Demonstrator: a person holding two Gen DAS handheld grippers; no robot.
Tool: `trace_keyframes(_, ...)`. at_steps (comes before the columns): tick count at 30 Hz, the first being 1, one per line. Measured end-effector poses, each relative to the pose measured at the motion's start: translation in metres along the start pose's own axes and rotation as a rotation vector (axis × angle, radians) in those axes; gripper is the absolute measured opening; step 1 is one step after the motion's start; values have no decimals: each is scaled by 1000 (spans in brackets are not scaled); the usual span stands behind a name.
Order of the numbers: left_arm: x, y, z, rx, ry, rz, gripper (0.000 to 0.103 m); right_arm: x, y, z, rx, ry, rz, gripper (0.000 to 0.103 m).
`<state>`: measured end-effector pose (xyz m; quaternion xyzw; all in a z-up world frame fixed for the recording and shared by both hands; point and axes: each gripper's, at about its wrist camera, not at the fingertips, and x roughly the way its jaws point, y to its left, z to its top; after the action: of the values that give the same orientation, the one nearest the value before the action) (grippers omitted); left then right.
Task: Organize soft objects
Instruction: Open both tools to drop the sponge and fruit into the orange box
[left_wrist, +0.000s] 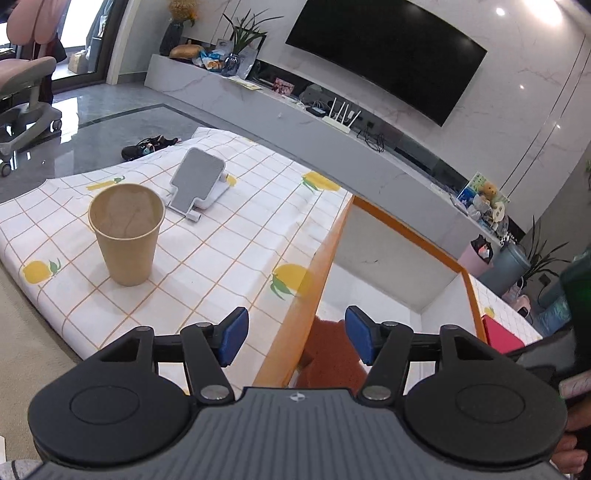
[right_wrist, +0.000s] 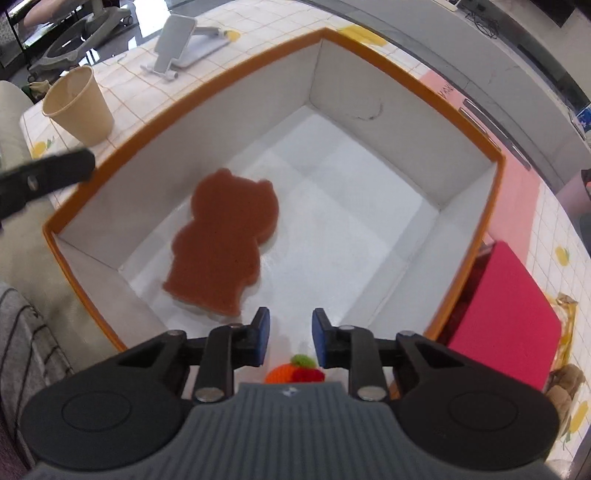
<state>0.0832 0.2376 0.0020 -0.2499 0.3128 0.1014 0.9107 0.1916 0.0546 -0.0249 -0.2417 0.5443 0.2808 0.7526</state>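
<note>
Above white box (right_wrist: 369, 122), right hand-held gripper (right_wrist: 290, 338) steeply downward, narrowly parted, empty; left hand-held gripper (left_wrist: 296, 336) wide, empty.

Left wrist oblique, right steeply down; both see box (left_wrist: 413, 221) (right_wrist: 221, 74).

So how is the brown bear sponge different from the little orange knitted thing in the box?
The flat brown bear-shaped sponge is much bigger than the small orange knitted fruit with a green top. The sponge is one plain brown; the fruit is orange, red and green. The sponge lies in full view on the floor of the orange-rimmed white box; the fruit is half hidden under the right gripper. Both lie loose inside the box.
</note>
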Motion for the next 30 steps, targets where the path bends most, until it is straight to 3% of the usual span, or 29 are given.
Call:
trace_keyframes(4, 0, -2, -1, 21, 19, -4, 71, 0, 4, 6, 37, -14, 11, 40)
trace_keyframes(10, -2, -4, -2, 33, 24, -3, 71, -6, 19, 6, 9, -58, 6, 55)
trace_keyframes(13, -3, -4, -2, 36, 28, 3, 71, -14, 20, 2, 20, -100, -8, 75)
trace_keyframes(17, -7, -9, -2, 52, 44, -50, 71, -25, 18, -9, 44, -151, -2, 88)
trace_keyframes(25, -14, -42, -12, 184, 58, -18, 71, -55, 8, -50, 152, -222, 25, 93)
trace_keyframes(30, -37, -59, -16, 220, 34, -80, 71, -84, -5, -81, 229, -292, 14, 93)
